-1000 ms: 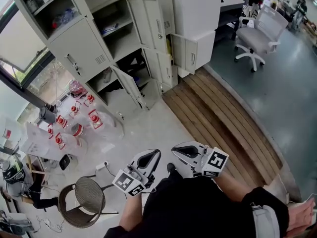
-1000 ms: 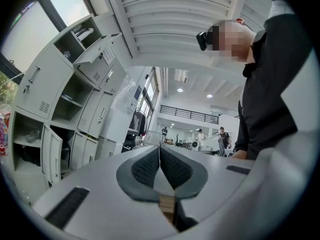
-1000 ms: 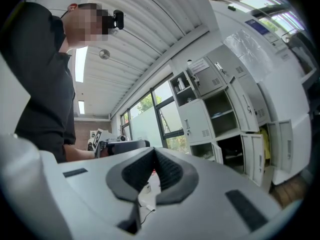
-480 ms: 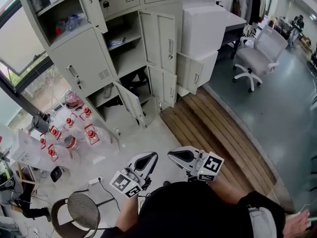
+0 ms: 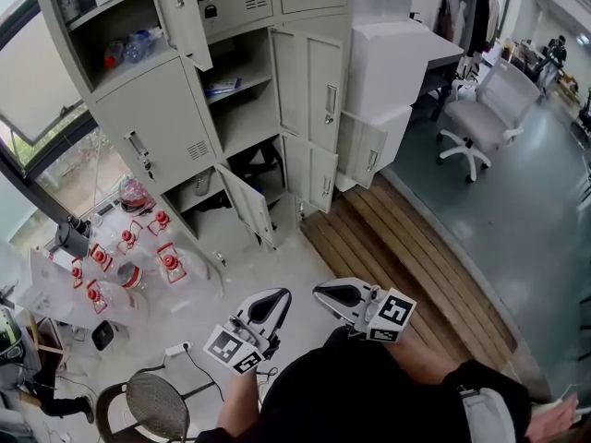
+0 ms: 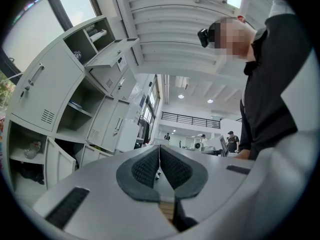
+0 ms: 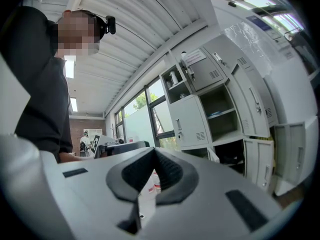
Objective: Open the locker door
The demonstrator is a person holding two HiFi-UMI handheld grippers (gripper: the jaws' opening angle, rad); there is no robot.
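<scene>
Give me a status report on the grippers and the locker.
Left gripper shut, empty. Right gripper shut, empty. Locker door closed, not yet reached. Red-capped jugs on floor nearby.

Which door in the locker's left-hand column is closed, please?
The middle door, shut flat with its handle and vent showing; the upper compartment and lower compartment stand open.
</scene>
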